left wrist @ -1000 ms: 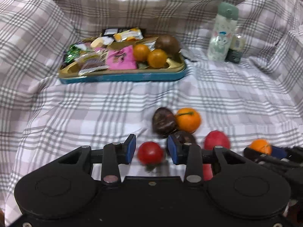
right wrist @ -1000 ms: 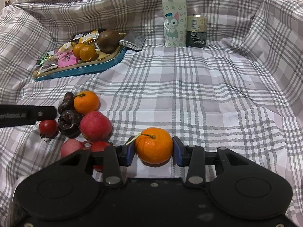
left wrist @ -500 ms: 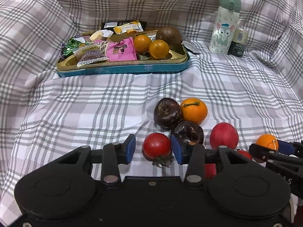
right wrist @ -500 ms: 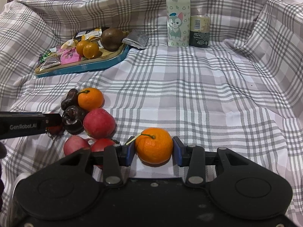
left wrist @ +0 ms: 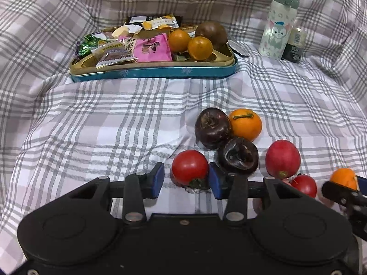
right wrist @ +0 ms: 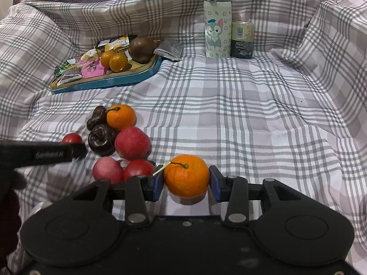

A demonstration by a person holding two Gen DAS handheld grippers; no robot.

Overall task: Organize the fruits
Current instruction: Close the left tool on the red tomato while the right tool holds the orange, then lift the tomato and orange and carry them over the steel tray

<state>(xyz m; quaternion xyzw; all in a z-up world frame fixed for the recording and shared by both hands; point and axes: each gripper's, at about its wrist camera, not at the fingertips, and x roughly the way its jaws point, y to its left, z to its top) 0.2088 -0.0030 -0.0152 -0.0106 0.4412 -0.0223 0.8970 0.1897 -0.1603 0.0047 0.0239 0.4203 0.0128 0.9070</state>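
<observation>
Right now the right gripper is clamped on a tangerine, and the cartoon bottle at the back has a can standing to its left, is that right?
Not quite. In the right wrist view the can stands to the right of the cartoon bottle. The right gripper is indeed clamped on a tangerine.

A second ago the left claw point(left wrist: 186, 180) had its blue pads set wide around a small red tomato point(left wrist: 190, 166), with clear cloth on both sides. Now the tomato touches the right-hand pad, a gap remains at the left-hand pad, and the jaws are closing. The left claw's view has gone from blurred to sharp, and the tray point(left wrist: 160, 71) sits lower in it.
</observation>
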